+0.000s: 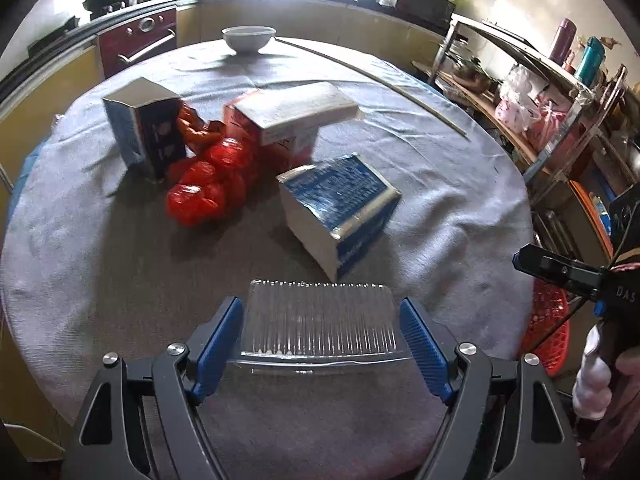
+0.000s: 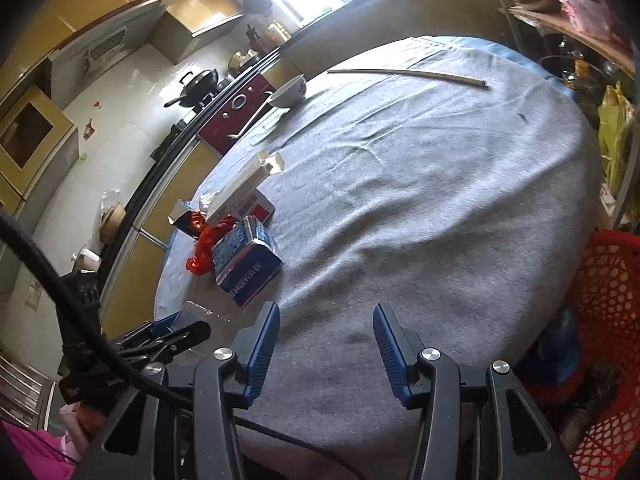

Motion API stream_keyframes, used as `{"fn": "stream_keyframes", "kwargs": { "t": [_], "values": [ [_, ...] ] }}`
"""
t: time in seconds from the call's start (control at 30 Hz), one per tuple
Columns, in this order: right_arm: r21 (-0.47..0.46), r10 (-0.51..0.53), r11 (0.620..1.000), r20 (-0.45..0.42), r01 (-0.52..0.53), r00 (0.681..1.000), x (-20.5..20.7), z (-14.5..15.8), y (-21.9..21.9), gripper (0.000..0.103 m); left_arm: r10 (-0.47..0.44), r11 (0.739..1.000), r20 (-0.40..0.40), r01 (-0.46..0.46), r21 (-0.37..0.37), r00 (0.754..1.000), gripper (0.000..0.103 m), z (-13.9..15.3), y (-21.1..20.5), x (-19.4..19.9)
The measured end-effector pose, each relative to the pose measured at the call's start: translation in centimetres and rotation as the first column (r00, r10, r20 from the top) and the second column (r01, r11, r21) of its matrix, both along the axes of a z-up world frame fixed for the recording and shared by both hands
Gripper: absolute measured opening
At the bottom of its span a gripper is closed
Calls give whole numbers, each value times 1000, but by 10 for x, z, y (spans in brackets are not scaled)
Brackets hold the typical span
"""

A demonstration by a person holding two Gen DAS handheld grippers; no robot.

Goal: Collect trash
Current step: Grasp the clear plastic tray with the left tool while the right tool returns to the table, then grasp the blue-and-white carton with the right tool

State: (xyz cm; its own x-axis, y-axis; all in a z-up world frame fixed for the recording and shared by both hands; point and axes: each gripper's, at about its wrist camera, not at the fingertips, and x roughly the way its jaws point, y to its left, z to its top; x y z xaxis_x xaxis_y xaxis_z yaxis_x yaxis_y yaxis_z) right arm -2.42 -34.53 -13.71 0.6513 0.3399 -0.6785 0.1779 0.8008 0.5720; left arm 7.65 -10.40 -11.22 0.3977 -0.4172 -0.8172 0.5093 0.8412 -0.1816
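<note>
- Left wrist view: the left gripper (image 1: pixel 322 334) has its blue pads against the two short ends of a clear ribbed plastic tray (image 1: pixel 320 320), so it is clamped on it. The tray's long axis runs across the jaws, just above the grey tablecloth (image 1: pixel 100 280). Ahead lie a blue carton (image 1: pixel 340 208), a red-and-white box (image 1: pixel 288 120), a dark blue box (image 1: pixel 144 128) and a red plastic bag (image 1: pixel 208 184). The red mesh basket (image 1: pixel 548 328) sits to the right, by the table edge. Carton print is too blurred to read.
- Right wrist view: the right gripper (image 2: pixel 326 344) hangs open and empty over bare cloth. The basket (image 2: pixel 604 320) lies at its right, so I judge the tray must travel rightward. "DAS" shows on the other tool.
</note>
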Motion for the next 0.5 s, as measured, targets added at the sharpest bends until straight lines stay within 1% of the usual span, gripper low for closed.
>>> {"fn": "stream_keyframes", "kwargs": {
  "t": [0.1, 0.3, 0.37, 0.4, 0.5],
  "values": [
    [-15, 40, 999, 9, -40, 999, 14, 4, 11, 53, 7, 1000, 23, -7, -10, 1000, 81, 1, 9, 1],
    [-52, 147, 988, 45, -145, 988, 58, 16, 49, 54, 57, 998, 56, -56, -33, 997, 80, 9, 37, 3],
    [-64, 177, 983, 52, -174, 983, 74, 18, 63, 56, 82, 996, 66, -80, -31, 994, 80, 12, 46, 5],
    [-66, 184, 981, 53, -180, 982, 79, 18, 68, 60, 91, 996, 68, -89, -30, 994, 80, 12, 50, 6],
    [-76, 190, 980, 55, -186, 980, 100, 16, 82, 61, 121, 992, 70, -119, -30, 990, 80, 13, 63, 9]
  ]
}}
